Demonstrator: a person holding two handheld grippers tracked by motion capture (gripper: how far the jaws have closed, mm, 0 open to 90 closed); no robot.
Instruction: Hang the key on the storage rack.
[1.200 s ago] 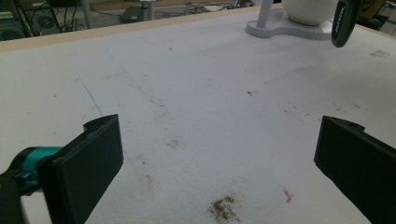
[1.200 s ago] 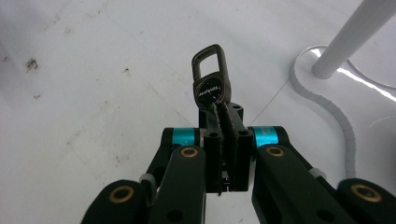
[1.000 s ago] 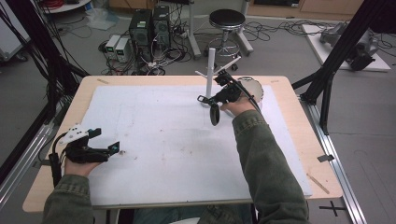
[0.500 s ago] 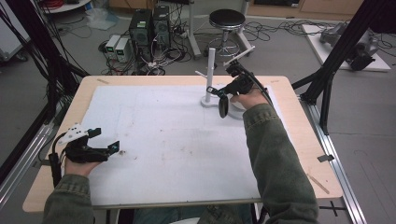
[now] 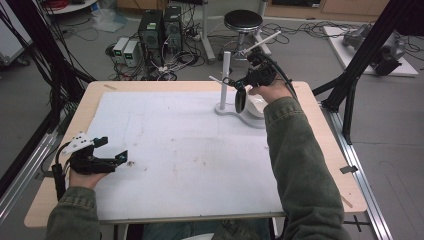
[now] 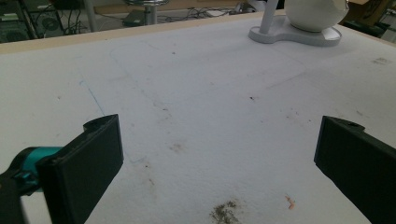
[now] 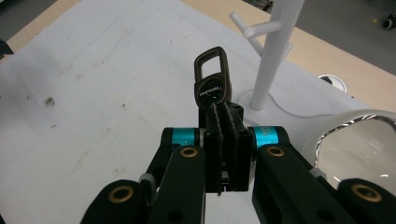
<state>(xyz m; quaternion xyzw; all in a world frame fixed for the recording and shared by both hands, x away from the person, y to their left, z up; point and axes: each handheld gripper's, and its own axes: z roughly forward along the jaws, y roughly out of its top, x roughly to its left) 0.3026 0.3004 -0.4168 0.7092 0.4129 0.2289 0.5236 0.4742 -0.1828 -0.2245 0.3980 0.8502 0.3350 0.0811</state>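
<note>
- White mat (image 5: pixel 190 150) on lab table, pegged stand (image 7: pixel 273 60) far right
- Right gripper (image 7: pixel 219 109) clamped on key fob (image 7: pixel 212 79); loop could miss a peg
- Left gripper (image 6: pixel 219 154) jaws apart, idle

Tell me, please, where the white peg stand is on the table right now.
In the high view the white peg stand is at the table's far right, beside the white bowl, with the right claw holding a key fob next to its post.

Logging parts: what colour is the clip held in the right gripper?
Dark bronze-brown metal clip, best in the right gripper view.
</note>
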